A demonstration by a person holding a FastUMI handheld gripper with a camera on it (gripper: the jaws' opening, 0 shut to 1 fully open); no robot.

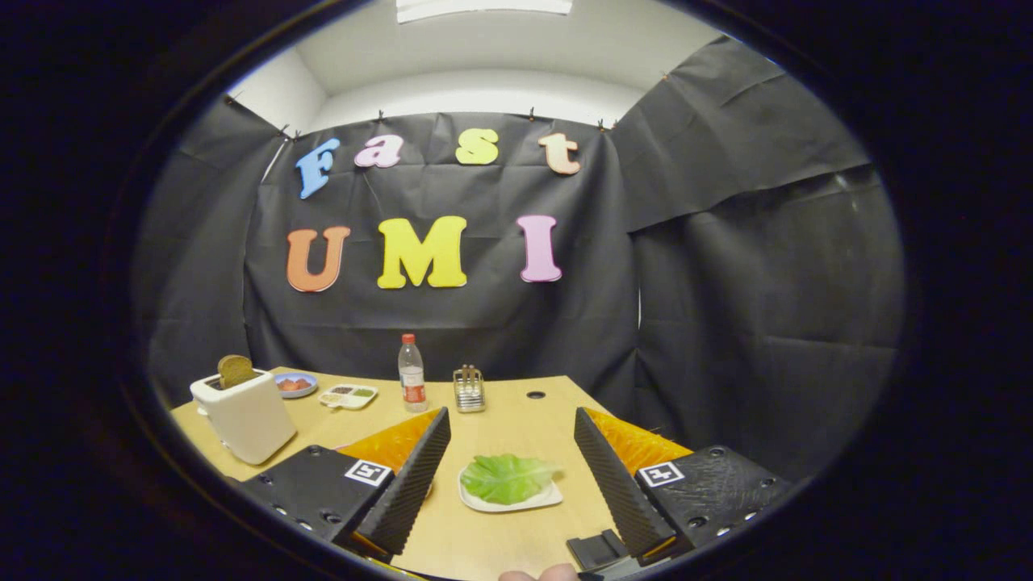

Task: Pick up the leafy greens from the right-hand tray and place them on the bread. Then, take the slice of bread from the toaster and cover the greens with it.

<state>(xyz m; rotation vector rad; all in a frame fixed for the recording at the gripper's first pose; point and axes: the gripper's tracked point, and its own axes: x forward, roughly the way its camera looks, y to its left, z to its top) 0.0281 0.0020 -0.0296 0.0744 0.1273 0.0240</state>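
Gripper view: tool (510,452) spread wide, empty, leafy greens (507,476) on white tray (484,502) between fingers at 12 o'clock. Best lowered straight, pinching leaf centre lightly. Toaster (242,415) with bread slice (236,370) at 10 o'clock on desk (516,420).

Gripper (510,432) up in air, pointing forward and a bit down. Two fingers (416,476) spread wide apart, nothing between them pressed, tips not touching anything. Bit of person's fingertip (542,574) peeks in below, near gripper base.

Dish contents (295,384) (perhaps meat) indistinct
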